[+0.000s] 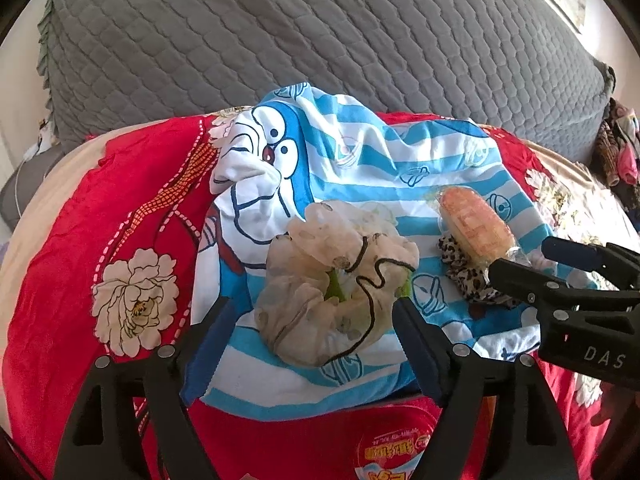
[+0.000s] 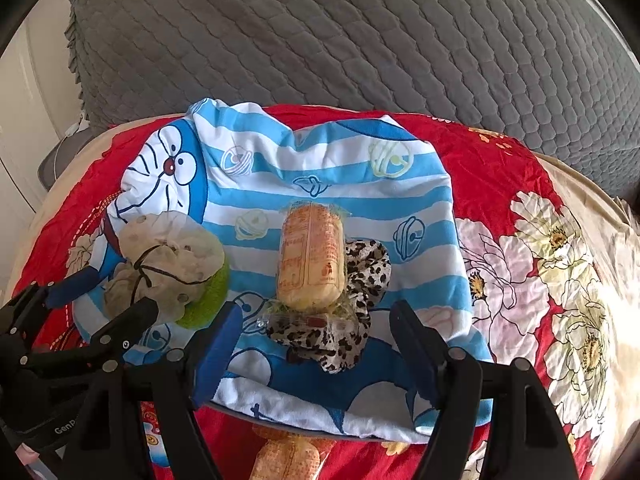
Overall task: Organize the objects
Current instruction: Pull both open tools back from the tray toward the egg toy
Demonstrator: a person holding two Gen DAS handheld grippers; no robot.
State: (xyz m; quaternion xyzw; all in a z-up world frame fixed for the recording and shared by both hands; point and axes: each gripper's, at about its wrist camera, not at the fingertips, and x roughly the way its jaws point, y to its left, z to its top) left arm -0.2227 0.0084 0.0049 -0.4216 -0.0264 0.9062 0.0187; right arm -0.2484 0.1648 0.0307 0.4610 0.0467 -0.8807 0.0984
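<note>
A blue-and-white striped cartoon cloth (image 1: 352, 168) (image 2: 320, 168) lies on a red floral bedspread (image 1: 100, 220) (image 2: 500, 168). On it lie a cream scrunchie (image 1: 336, 280) (image 2: 172, 264) over a green one (image 2: 208, 304), a wrapped orange snack cake (image 1: 474, 224) (image 2: 310, 260) and a leopard-print scrunchie (image 1: 472, 280) (image 2: 348, 320). My left gripper (image 1: 310, 344) (image 2: 100, 292) is open, its fingers on either side of the cream scrunchie. My right gripper (image 2: 316, 356) (image 1: 528, 256) is open around the cake's near end and the leopard scrunchie.
A grey quilted cover (image 1: 320, 32) (image 2: 360, 32) rises behind the bedspread. A second wrapped cake (image 2: 288, 460) and a round snack lid (image 1: 396, 456) lie at the near edge. Clothes (image 1: 616, 148) are piled at the far right.
</note>
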